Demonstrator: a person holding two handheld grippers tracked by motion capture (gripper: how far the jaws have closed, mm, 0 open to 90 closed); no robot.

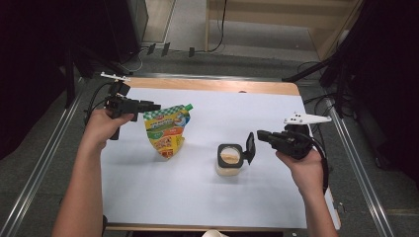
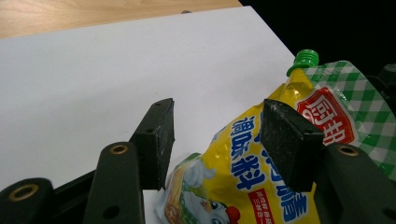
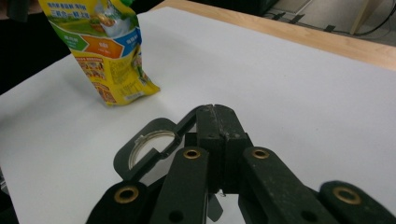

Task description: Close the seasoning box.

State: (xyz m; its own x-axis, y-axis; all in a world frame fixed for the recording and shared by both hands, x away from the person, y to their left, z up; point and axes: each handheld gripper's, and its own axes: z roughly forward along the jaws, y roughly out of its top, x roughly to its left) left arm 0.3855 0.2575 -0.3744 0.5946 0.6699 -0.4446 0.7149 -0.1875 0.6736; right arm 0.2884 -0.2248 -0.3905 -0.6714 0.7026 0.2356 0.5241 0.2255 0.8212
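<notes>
1. Glossy film makes up the seasoning pouch (image 1: 168, 130): yellow, crinkled, with a green-and-white checked top corner, a ribbed green screw cap (image 2: 303, 59) on its spout, blue printed characters and a cartoon chicken on the front.
2. White sheet (image 1: 197, 187), smooth and matt, covers a pale wooden table (image 1: 212, 85) whose far edge shows bare.
3. Small squarish jar (image 1: 230, 159) stands on the sheet, holding pale powder; its black flip lid (image 1: 250, 147) is hinged up on the right side, with a round ring moulded inside.
4. The left gripper (image 1: 154, 105), black with flat rubbery pads, holds the pouch by its upper left corner; the pads stand partly apart with the pouch between them, the right pad (image 2: 285, 140) lying against the film. Whether the left pad presses on it I cannot tell.
5. The pouch hangs upright from that grip, its bottom corner resting on the sheet, left of the jar and well apart from it.
6. The right gripper (image 1: 263, 134) has its jaws fully closed together, tips just beside the raised lid; in the right gripper view the lid sits against the left of the closed jaws, nothing visibly clamped between them.
</notes>
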